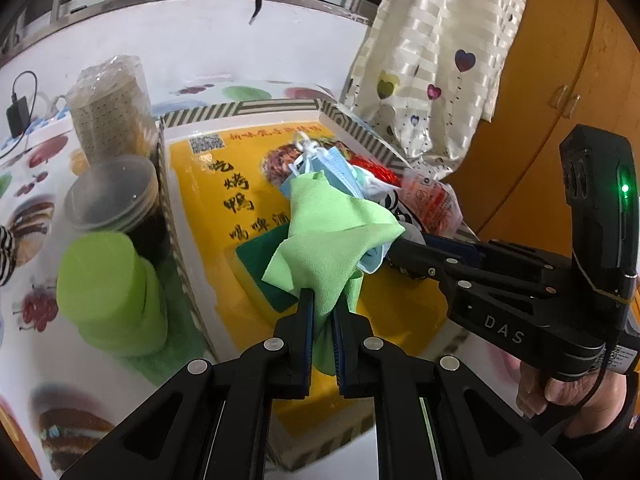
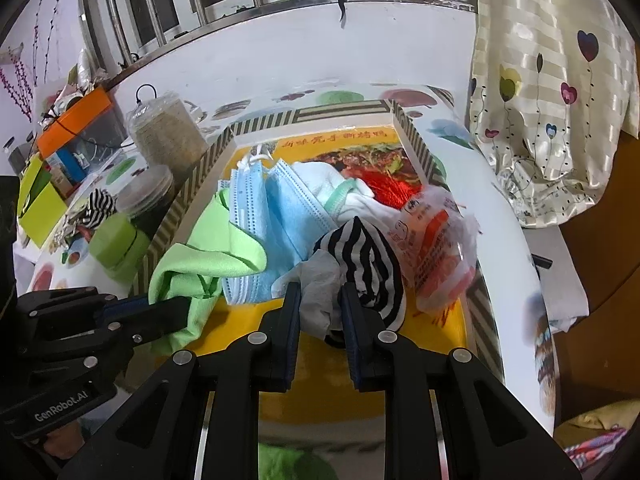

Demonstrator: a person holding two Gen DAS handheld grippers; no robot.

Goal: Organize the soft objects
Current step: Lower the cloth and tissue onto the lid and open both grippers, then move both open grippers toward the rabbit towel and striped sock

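My left gripper [image 1: 322,300] is shut on a light green cloth [image 1: 332,232] and holds it over a yellow-bottomed box [image 1: 200,184] with striped walls. The cloth also shows in the right wrist view [image 2: 200,256]. My right gripper [image 2: 320,292] is shut on a grey fabric piece [image 2: 320,284] beside a black-and-white striped sock [image 2: 372,264]. In the box lie blue face masks [image 2: 272,216], a white sock [image 2: 332,184], red material [image 2: 392,190] and a plastic packet [image 2: 440,248]. A dark green sponge [image 1: 260,268] lies on the box floor under the cloth.
Left of the box stand a green container [image 1: 108,292], a dark lidded jar [image 1: 116,200] and a wrapped jar [image 1: 108,108]. Another striped sock [image 2: 96,208] lies on the table at left. A curtain [image 2: 552,92] hangs at right beside a wooden cabinet [image 1: 560,80].
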